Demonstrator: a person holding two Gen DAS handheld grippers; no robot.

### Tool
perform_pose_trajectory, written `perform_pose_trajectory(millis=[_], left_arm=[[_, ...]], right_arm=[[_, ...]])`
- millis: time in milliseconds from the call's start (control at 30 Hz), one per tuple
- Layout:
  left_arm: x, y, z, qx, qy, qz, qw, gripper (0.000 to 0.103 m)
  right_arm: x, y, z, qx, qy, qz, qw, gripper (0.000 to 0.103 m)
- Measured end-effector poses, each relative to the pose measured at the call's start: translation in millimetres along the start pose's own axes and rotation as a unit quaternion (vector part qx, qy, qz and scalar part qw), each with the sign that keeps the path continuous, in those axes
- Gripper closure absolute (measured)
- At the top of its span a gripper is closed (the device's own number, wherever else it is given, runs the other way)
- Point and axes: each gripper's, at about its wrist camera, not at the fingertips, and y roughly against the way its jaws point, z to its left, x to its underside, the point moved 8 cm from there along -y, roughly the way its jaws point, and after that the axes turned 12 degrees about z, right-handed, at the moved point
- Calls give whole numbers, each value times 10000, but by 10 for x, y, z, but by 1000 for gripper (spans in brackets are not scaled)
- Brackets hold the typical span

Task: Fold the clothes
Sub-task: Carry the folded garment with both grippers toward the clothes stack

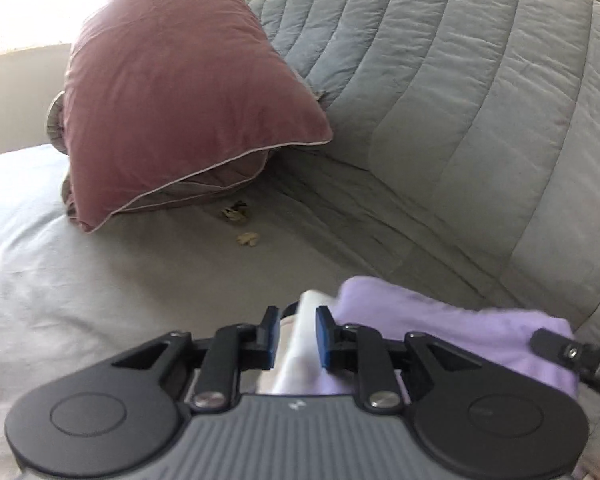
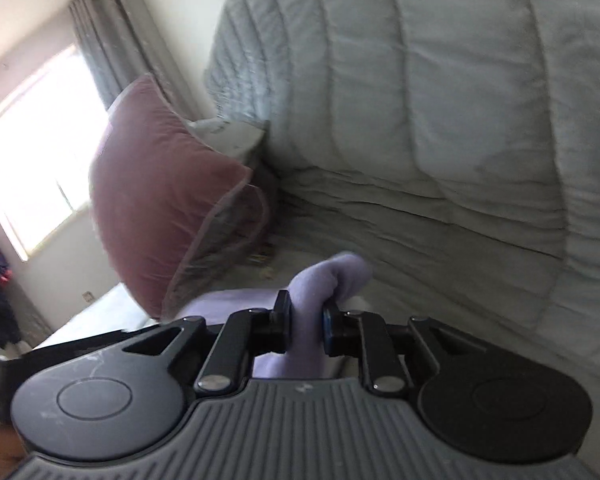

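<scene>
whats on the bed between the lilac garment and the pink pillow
Mostly bare grey sheet, with a few small tan scraps lying near the pink pillow, beyond the lilac garment. The left wrist view shows it best.

No legible txt, labels or nos. anywhere

The left claw, black linkage arms ending in blue-faced pads, points forward and somewhat down, its two fingers drawn close together with a fold of white and lilac cloth standing between them, the pads pressing its sides. The right claw, built alike, also tilts slightly down, its fingers narrowly set and pinching a bunched ridge of that lilac cloth. The right claw's black tip shows at the left view's edge.
</scene>
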Motion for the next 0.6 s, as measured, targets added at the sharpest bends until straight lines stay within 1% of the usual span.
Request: perform_pose_trajectory(millis=[33,67,133,200,333,400,567,600], left_arm=[[24,34,30,-47,8,-42,10000,84],[46,67,60,-96,18,-86,9999,84],[13,120,107,-179,132,-245,9995,84],[-14,223,125,-92,338,-476,9983,84],[-41,408,-16,275,307,-678,9968,84],[1,432,-138,477,212,-580,9969,84],[236,414,-243,251,172,-255,9992,83],[276,440,-236,145,163,-240,9995,82]], right_arm=[[10,13,-63,8,-51,-19,10000,72],[19,28,-124,18,-102,-42,9999,68],[15,99,-177,49,-141,-125,9998,67],[18,180,-183,22,-146,-184,9997,67],[19,343,-108,-92,-45,-271,9996,67],[35,413,-47,-163,-19,-273,9995,67],[108,528,47,-298,-11,-134,9995,67],[129,563,51,-305,-22,-93,9995,67]])
